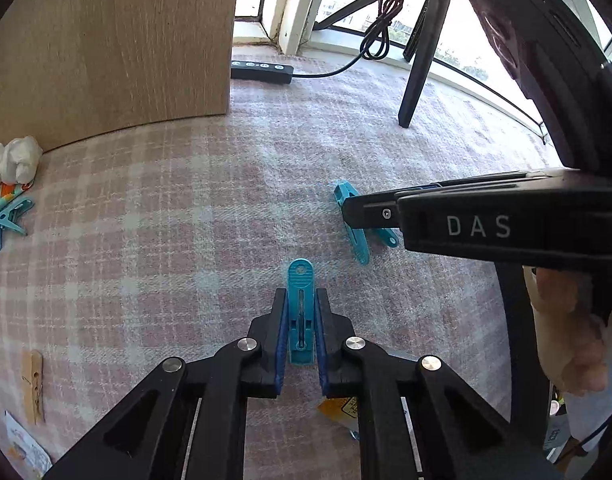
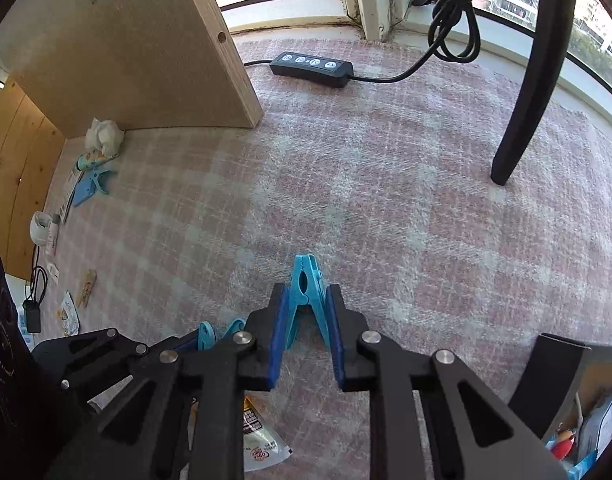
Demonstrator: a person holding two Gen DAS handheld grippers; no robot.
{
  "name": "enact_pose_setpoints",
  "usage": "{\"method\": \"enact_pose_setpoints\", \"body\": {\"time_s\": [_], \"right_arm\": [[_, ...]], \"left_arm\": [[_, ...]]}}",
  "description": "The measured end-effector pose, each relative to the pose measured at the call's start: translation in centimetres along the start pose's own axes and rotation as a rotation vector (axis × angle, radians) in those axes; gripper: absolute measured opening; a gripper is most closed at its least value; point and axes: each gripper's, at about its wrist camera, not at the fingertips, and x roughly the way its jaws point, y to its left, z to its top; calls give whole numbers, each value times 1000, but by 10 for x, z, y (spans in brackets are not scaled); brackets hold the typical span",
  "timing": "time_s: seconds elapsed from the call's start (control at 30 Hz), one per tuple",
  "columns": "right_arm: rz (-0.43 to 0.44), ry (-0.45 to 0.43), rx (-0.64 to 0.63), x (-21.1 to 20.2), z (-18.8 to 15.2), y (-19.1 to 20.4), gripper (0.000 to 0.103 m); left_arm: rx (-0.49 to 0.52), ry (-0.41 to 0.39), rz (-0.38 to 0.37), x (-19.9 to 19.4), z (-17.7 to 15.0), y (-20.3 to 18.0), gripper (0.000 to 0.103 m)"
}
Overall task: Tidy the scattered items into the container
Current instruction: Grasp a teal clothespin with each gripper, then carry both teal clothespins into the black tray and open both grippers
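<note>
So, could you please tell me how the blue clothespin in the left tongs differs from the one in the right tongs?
The clothespin in the left tongs lies flat side up, showing its slotted face; the clothespin in the right tongs lies on its side, showing its V profile. The left tongs press the first along its straight body; the right tongs bracket the second's splayed handles. Both are blue plastic, on the checked cloth.

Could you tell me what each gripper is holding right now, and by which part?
The left gripper clamps a flat blue plastic clothes peg by its long sides. The right gripper squeezes another blue plastic peg around its splayed handles.
</note>
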Motion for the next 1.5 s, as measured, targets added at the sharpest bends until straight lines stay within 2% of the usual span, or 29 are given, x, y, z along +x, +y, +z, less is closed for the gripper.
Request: {"method": "enact_pose_setpoints", "body": {"time_s": [0.13,0.2,0.23,0.4,0.5,0.57,0.7,0.77,0.83,0.9,1.07,1.37,1.43,1.47,1.5], "right_arm": [[-1,-8,26,-3,-1,-4,17],[6,-20,42,-10,-1,-7,7],[11,-26,53,-14,0,-9,5],[26,-45,48,-23,3,-14,6],[-44,-45,29,-21,3,-9,5],[-32,-30,61,-22,4,-12,5],[0,-66,131,-45,-1,-27,5],[25,-90,163,-66,-17,-29,5],[17,-127,182,-88,-41,-22,5],[4,-159,213,-108,-50,-22,5],[-63,-220,328,-158,-80,-75,5],[-170,-270,510,-204,-155,-155,5],[-183,-275,527,-215,-168,-166,6],[-179,-287,526,-219,-173,-169,6],[-176,-293,528,-222,-177,-172,8]], "left_arm": [[-21,-1,2,-4,2,9,11],[-21,-12,7,-8,2,15,11],[-18,-18,6,-11,3,15,11],[-20,-35,29,-18,5,18,11],[-35,-29,22,-25,2,25,11],[-36,-30,21,-30,1,25,11],[-20,-45,-7,-45,3,13,11],[1,-53,-25,-53,4,0,11],[30,-62,-52,-61,6,-18,11],[63,-70,-71,-68,8,-39,11],[163,-79,-140,-76,14,-103,11],[312,-59,-237,-70,33,-210,11],[345,-40,-244,-65,33,-228,23],[347,-29,-229,-62,34,-235,44],[342,-35,-222,-62,33,-237,50]]}}
